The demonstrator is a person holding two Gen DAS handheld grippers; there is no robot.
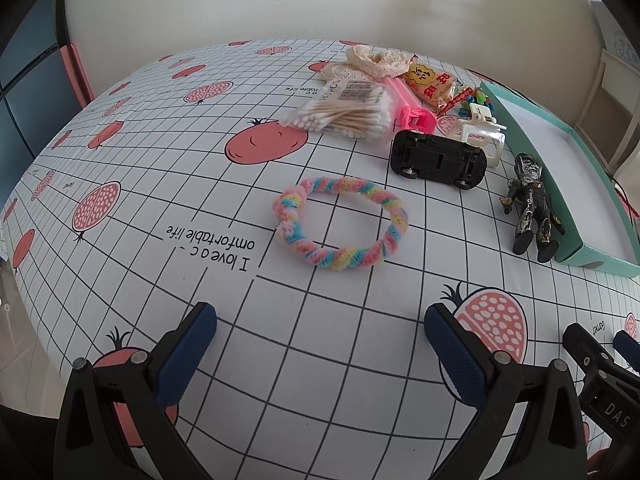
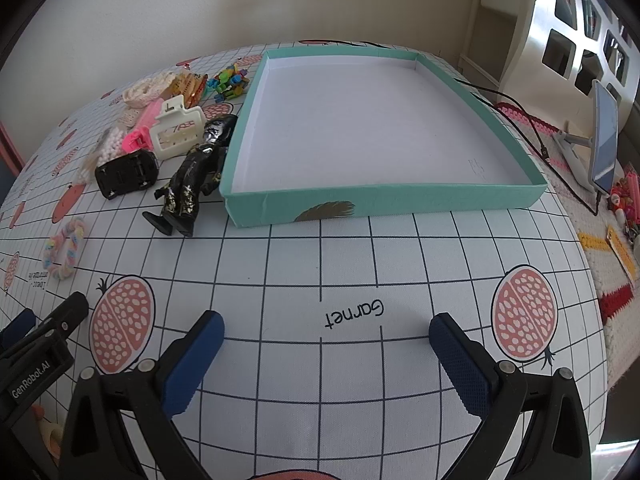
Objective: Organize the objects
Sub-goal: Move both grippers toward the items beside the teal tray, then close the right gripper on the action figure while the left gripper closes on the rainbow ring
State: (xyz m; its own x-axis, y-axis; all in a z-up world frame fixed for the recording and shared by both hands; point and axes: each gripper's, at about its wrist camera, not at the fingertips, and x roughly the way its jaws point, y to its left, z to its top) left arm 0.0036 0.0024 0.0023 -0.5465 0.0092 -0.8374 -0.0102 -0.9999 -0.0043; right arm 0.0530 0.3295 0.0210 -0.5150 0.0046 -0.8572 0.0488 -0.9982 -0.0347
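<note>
A pastel twisted fuzzy ring (image 1: 342,224) lies on the patterned cloth just ahead of my open left gripper (image 1: 320,332). Beyond it lie a black toy car (image 1: 438,158) on its roof, a bag of cotton swabs (image 1: 348,114), a pink clip (image 1: 412,110), a white hair claw (image 1: 482,130), a snack packet (image 1: 432,82) and lace trim (image 1: 378,60). A black figurine (image 1: 532,208) rests against the teal box (image 1: 560,196). In the right wrist view my open right gripper (image 2: 326,334) hovers in front of the empty teal box (image 2: 384,200), with the figurine (image 2: 192,180) at its left.
A phone on a stand (image 2: 600,140) with a black cable (image 2: 516,124) stands right of the box, beside small colourful items (image 2: 624,204) on a knitted mat. A white shelf unit (image 2: 580,32) sits at the back right. The wall borders the table's far edge.
</note>
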